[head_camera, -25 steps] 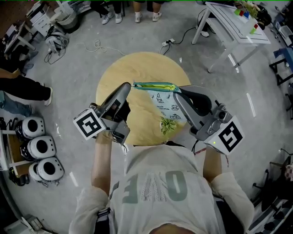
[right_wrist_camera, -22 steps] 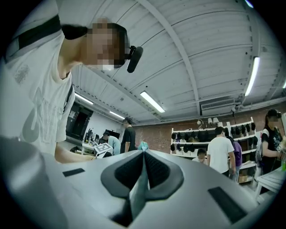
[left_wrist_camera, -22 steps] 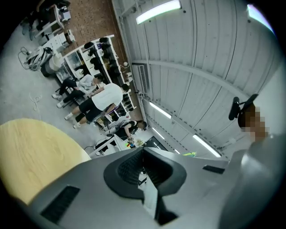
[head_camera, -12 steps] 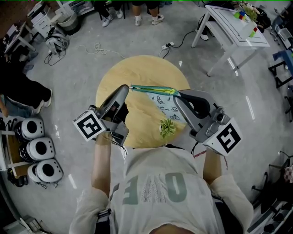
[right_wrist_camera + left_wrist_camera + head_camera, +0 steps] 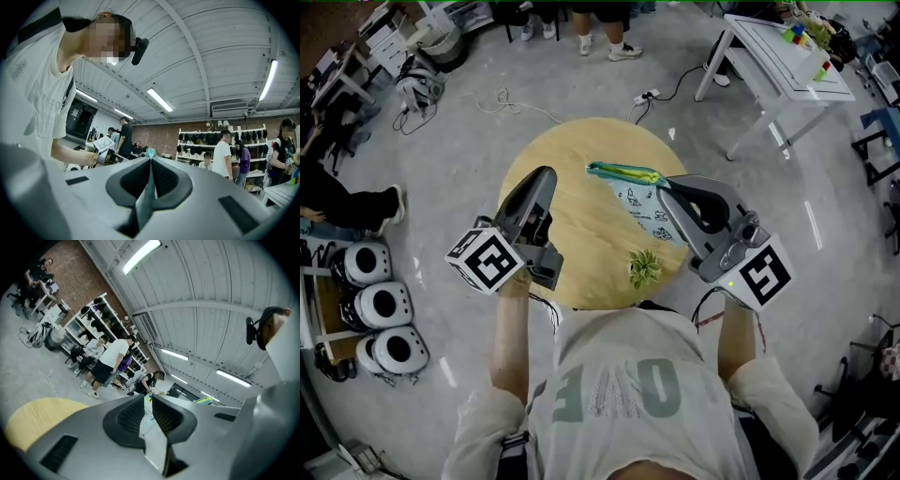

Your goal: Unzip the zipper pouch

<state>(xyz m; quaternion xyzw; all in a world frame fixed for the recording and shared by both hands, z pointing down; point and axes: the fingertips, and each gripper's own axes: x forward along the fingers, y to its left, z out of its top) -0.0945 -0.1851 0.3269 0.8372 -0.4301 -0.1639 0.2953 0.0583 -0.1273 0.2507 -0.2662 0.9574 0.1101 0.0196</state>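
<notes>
Ceiling strip lights (image 5: 159,99) give bright, even light; edges bend fisheye-style, with dark corners.

Left gripper (image 5: 546,174): jaws together, tip apart from pouch (image 5: 639,204), pointing level, away from body. Right gripper (image 5: 662,184): jaws clamped on pouch end, near level. Left forearm (image 5: 508,328), right forearm (image 5: 734,328) bare, extended forward.
</notes>
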